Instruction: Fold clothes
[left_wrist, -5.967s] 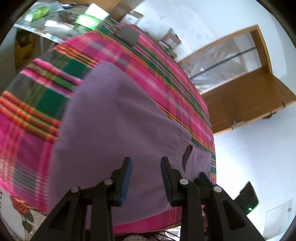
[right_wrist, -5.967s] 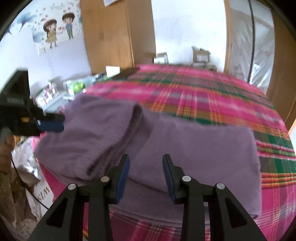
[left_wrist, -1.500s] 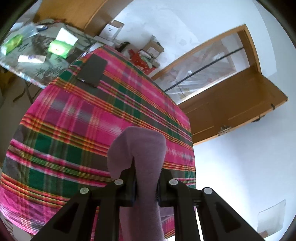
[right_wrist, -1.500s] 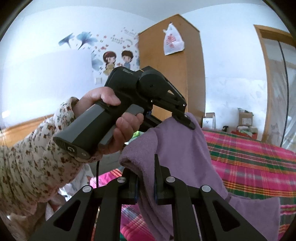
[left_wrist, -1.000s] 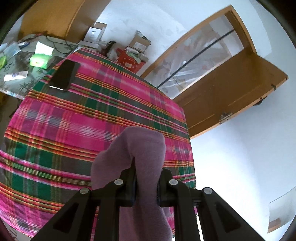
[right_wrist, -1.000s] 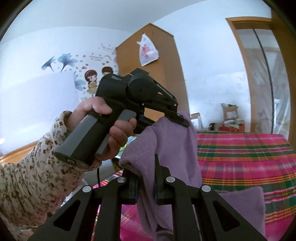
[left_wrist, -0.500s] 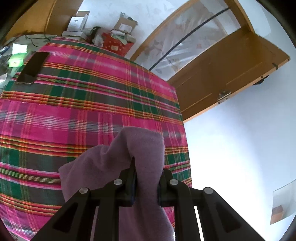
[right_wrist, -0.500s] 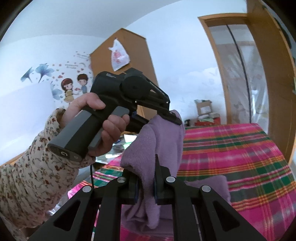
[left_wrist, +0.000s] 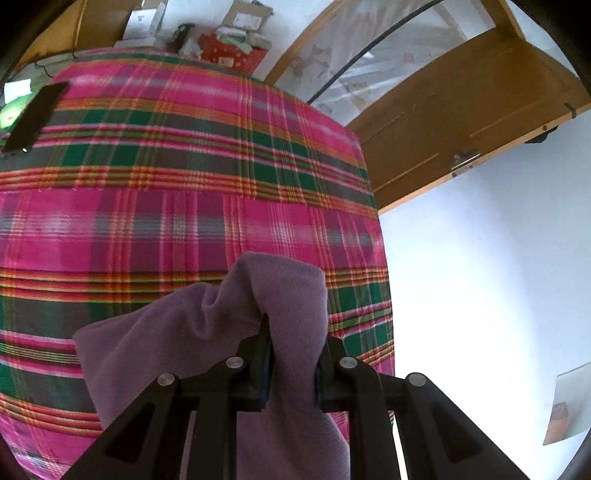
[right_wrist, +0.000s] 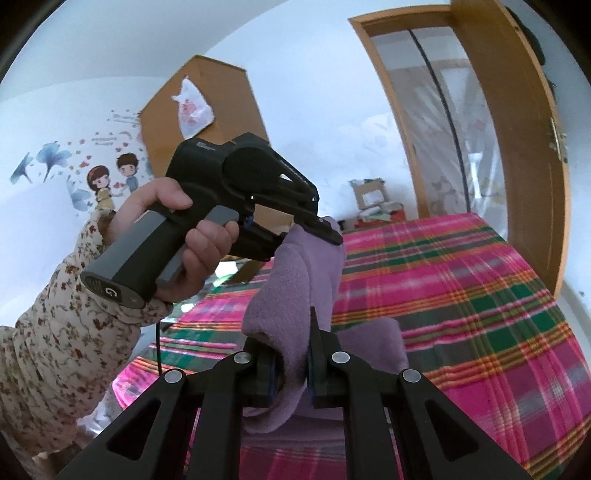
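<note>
Lifting purple garment higher, both jaws clamped

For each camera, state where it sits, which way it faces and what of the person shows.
Left wrist: sits behind the left tongs, looks down over the plaid bedspread toward the door; no body shows.
Right wrist: sits behind the right tongs, faces the left hand and wardrobe.
Shared: purple garment, bedspread, door.

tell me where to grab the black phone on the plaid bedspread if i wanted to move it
Judging by its pose, take the black phone across its narrow width, coming from above. It lies flat on the plaid bedspread near the far left edge, so the long sides are the only graspable faces.
</note>
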